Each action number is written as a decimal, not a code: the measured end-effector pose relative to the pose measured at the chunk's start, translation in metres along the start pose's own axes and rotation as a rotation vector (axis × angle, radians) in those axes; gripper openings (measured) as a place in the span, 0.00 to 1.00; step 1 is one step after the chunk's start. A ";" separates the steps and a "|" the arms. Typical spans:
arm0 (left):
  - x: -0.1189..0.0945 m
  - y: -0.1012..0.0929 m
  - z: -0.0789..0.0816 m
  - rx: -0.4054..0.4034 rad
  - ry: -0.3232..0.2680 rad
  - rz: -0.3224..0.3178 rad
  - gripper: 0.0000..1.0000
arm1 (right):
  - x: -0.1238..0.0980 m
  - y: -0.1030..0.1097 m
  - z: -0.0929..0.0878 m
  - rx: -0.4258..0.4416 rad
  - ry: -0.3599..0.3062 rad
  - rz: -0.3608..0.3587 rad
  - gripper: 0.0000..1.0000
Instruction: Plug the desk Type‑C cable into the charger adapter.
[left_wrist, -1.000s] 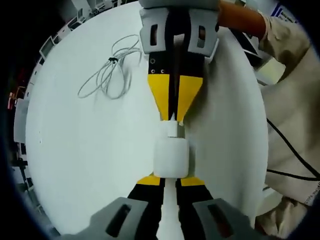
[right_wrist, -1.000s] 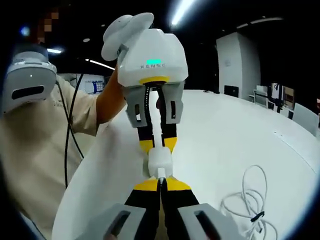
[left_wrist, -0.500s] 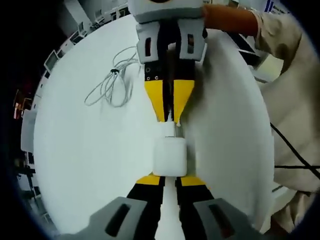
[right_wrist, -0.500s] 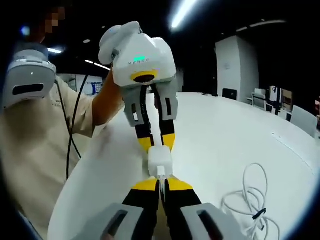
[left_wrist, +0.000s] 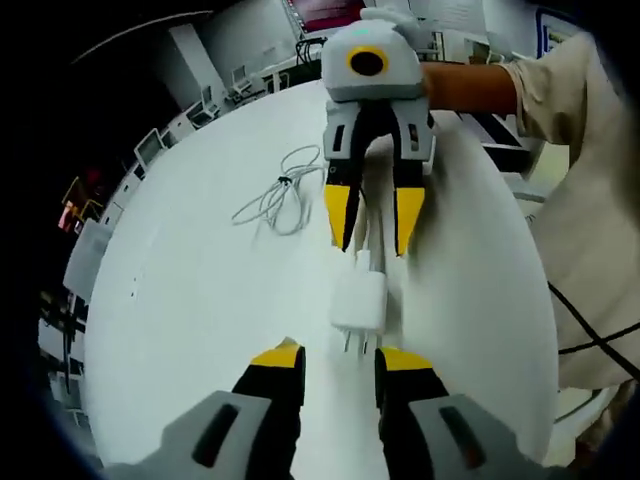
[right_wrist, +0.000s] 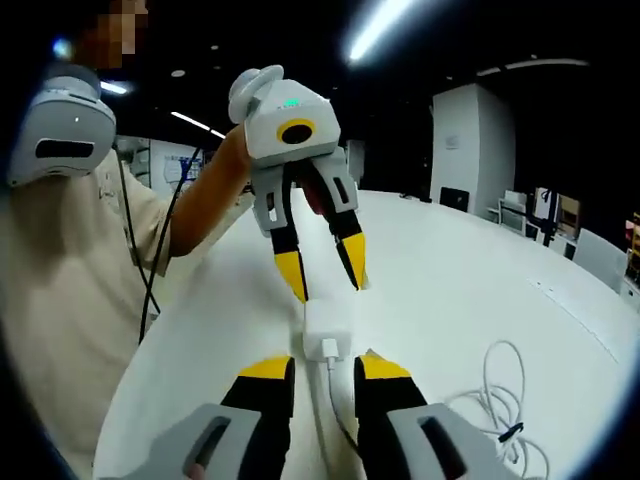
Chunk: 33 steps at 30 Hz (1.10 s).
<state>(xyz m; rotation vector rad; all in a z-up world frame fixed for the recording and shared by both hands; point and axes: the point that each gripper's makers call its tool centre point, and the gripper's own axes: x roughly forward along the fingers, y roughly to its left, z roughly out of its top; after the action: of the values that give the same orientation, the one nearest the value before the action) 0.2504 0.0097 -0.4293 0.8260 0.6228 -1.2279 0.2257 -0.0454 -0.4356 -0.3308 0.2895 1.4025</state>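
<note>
The white charger adapter (left_wrist: 358, 300) lies on the white table, prongs toward my left gripper, with the white Type-C plug (left_wrist: 365, 263) seated in its far end. In the right gripper view the adapter (right_wrist: 326, 346) shows its port face, and the cable (right_wrist: 337, 405) runs back between my jaws. My left gripper (left_wrist: 340, 358) stands open just short of the adapter, touching nothing. The right gripper (right_wrist: 325, 368) is open too, jaws either side of the cable. Each gripper faces the other: the right gripper (left_wrist: 372, 240) and the left gripper (right_wrist: 327, 285).
The rest of the cable lies in a loose coil (left_wrist: 280, 195) on the round white table (left_wrist: 190, 300), the same coil (right_wrist: 495, 400) at the right gripper view's lower right. A person in a beige shirt (right_wrist: 60, 290) stands at the table's edge. Chairs (left_wrist: 150, 150) line the far rim.
Both grippers have opened and drawn back from each other. The adapter, held before with the plug pinched against it, now lies free on the table with the cable in it.
</note>
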 end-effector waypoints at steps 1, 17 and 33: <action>-0.003 0.001 0.002 -0.015 -0.030 -0.001 0.29 | 0.000 -0.001 0.003 0.013 -0.011 -0.013 0.26; -0.064 0.044 0.028 -0.080 -0.406 0.308 0.46 | -0.024 -0.025 0.055 0.005 -0.170 -0.216 0.34; -0.132 0.084 0.015 -0.160 -0.552 0.705 0.55 | -0.070 -0.059 0.072 0.050 -0.310 -0.444 0.40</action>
<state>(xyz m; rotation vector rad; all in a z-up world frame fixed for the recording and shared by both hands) 0.2999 0.0807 -0.2985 0.4679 -0.0368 -0.6895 0.2742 -0.0892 -0.3385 -0.1214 -0.0074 0.9869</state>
